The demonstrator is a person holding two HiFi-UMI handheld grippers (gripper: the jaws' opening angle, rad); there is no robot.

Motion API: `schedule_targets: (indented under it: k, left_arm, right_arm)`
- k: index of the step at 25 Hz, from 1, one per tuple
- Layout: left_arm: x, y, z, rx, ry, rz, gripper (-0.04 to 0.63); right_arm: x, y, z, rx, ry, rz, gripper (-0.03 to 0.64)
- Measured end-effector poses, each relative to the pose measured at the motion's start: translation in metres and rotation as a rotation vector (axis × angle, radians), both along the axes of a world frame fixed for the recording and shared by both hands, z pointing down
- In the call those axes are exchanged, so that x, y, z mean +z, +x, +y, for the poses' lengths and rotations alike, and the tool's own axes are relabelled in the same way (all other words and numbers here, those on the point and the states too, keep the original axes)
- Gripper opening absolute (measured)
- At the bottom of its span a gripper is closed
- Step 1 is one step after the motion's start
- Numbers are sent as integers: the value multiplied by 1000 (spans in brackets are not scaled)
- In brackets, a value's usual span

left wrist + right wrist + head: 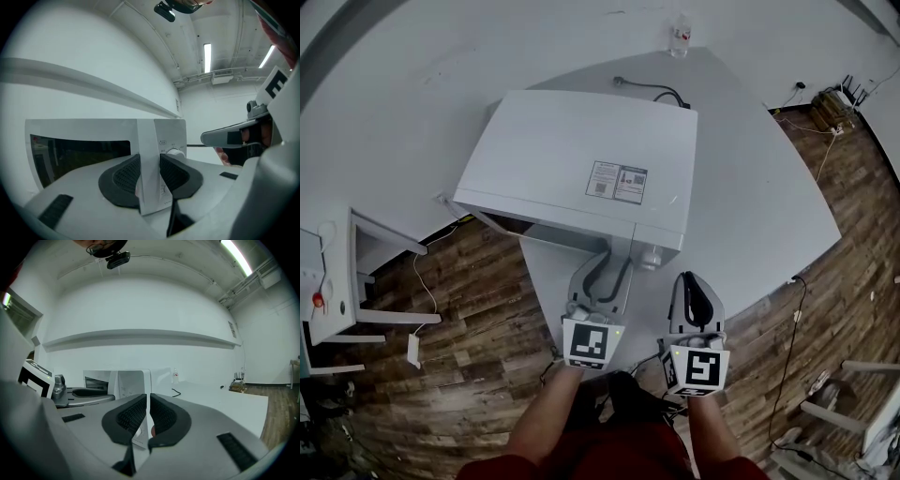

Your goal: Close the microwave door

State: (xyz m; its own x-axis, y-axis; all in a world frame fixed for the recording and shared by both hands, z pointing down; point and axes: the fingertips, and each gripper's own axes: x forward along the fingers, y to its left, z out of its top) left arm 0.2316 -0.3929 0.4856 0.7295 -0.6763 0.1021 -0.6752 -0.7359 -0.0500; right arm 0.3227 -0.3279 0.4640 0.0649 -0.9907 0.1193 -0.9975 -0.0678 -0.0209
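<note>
Centre of the head view: white microwave (581,141) on an angular white tabletop (759,187), back towards a pale wall (412,56). Black cable (661,91) trails behind it; clear bottle (680,37) at the tabletop's far corner. Wood-plank floor (478,300) on both sides, white furniture (337,281) at the left edge. Left gripper (150,171) level at the microwave's front, fingers (126,176) clenched on the door's (149,140) white edge strip, between the dark window and the knob panel. Right gripper (147,416) just beside it, lower right, fingers closed together, grasping nothing.
</note>
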Motion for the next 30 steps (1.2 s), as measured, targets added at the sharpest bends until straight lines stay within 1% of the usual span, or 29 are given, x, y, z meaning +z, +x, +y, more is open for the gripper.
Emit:
schedule_targets:
  k: [4,7,9,10,13,16,19,22,23,27,30]
  left_arm:
    - [-15,-17,13,7,40,2,137]
    - [-41,-34,21,-3,92,56,137]
    - [-55,-51,28,-11,109,63,137]
    - [-61,-61,31,-21,114,61,135]
    - [-82,-92,36,-70,125,93,117]
    - [-94,-123,40,-102,133,76,103]
    - [-111,-157,47,-133,140,92,91]
    - [-118,-192,54,-143,140,58,56]
    - [-122,-204,56,-151,143,58,47]
    - [-141,-247,62,-216,164,101,28]
    - [-143,-271,65,-251,164,96,28]
  right_arm:
    - [-10,-11,6,2,13,7,44]
    - [-23,-25,9,-5,36,16,44]
    - [-35,-38,12,-10,57,22,44]
    - [-41,-45,13,-14,69,27,44]
    - [-60,-68,16,-33,108,44,44]
    - [-78,-92,21,-41,134,60,44]
    - [-94,-118,27,-53,151,73,44]
    - [-107,-146,33,-72,175,78,44]
    - [-111,-156,34,-79,183,80,44]
    - [-125,-190,36,-109,199,99,44]
    - [-132,-210,36,-120,212,96,44]
